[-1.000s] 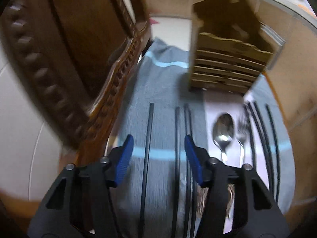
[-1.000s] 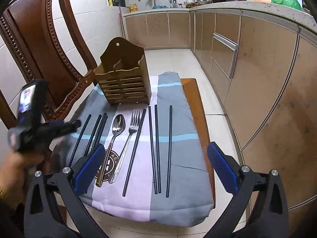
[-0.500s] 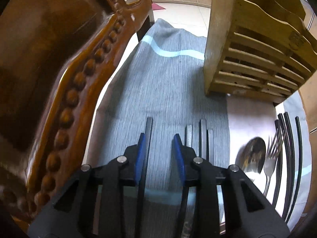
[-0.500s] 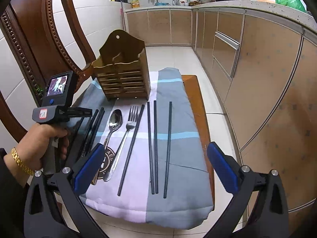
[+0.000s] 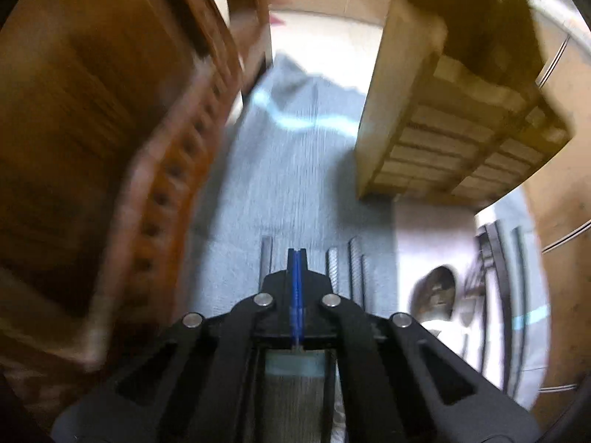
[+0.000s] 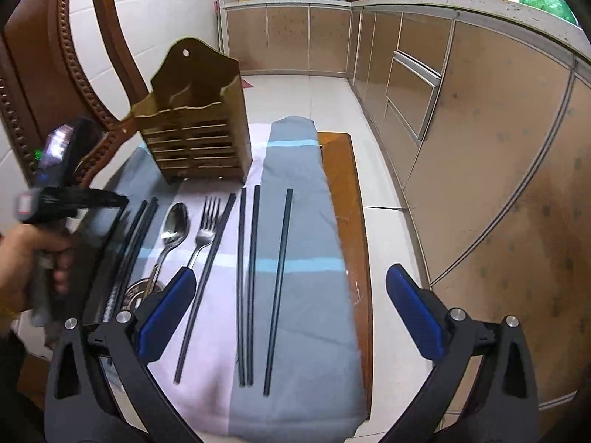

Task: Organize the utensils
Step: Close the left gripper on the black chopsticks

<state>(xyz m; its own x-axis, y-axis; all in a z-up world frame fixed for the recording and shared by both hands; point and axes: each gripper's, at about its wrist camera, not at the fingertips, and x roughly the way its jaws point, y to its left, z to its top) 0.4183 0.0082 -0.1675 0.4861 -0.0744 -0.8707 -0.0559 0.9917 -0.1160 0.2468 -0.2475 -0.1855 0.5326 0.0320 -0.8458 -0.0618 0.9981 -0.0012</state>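
Black chopsticks (image 6: 251,277), a spoon (image 6: 173,225) and a fork (image 6: 207,225) lie in a row on a grey and lilac cloth (image 6: 303,295). A wooden utensil holder (image 6: 199,136) stands at the cloth's far end and also shows in the left wrist view (image 5: 454,136). My left gripper (image 5: 296,258) is shut, raised over the left group of chopsticks (image 5: 354,269); whether it grips one is hidden. It shows blurred in the right wrist view (image 6: 110,199). My right gripper (image 6: 291,306) is wide open and empty above the cloth's near end.
A carved wooden chair back (image 6: 55,74) stands close on the left, next to my left gripper. The cloth covers a narrow wooden table (image 6: 340,170). Kitchen cabinets (image 6: 461,129) run along the right, with tiled floor (image 6: 306,92) beyond.
My left gripper has closed from partly open to fully shut and lifted, the view blurring. My right gripper stays open and has moved slightly forward.
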